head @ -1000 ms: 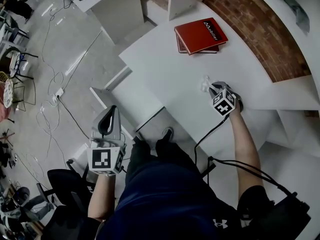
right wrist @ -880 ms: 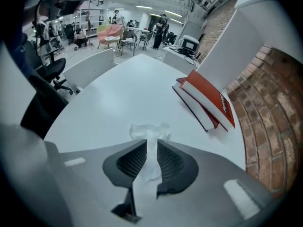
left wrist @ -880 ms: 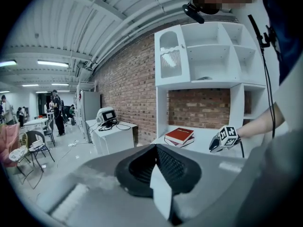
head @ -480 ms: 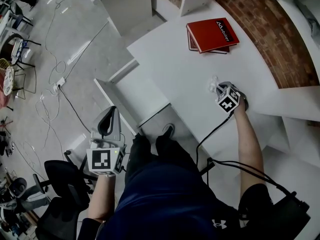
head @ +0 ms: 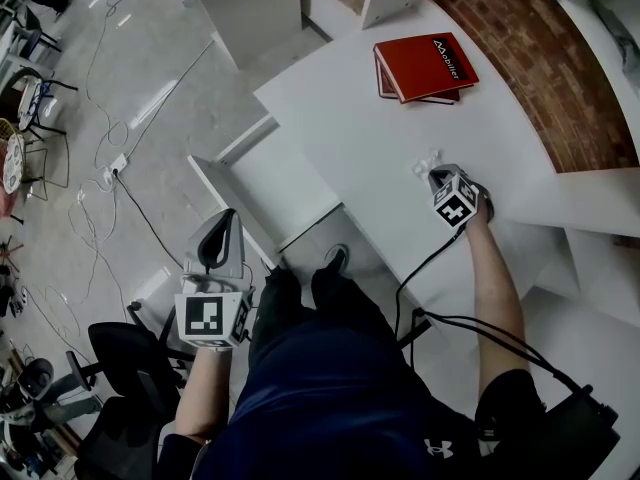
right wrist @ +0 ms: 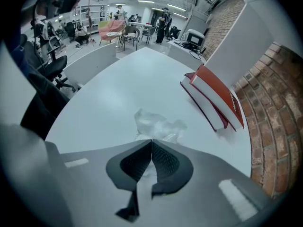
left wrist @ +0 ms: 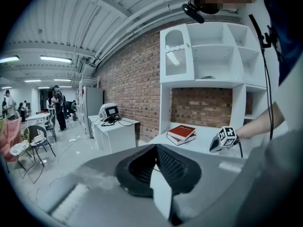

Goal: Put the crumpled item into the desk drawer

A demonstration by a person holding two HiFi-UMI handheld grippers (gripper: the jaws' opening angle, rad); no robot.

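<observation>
Crumpled plastic (right wrist: 156, 123) lay on the white surface (right wrist: 102, 98), only its near edge pinched in the right gripper's (right wrist: 151, 143) closed fingers, so it could slip free when lifted; the left gripper's (left wrist: 155, 148) fingers were shut, empty.

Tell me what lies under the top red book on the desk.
A second book lies under the top red book, on the white desk. Only its dark cover edge and white pages show; the rest is covered.

White desk (head: 345, 143) bears red books (head: 425, 66), probably crumpled plastic (right wrist: 156, 124)
</observation>
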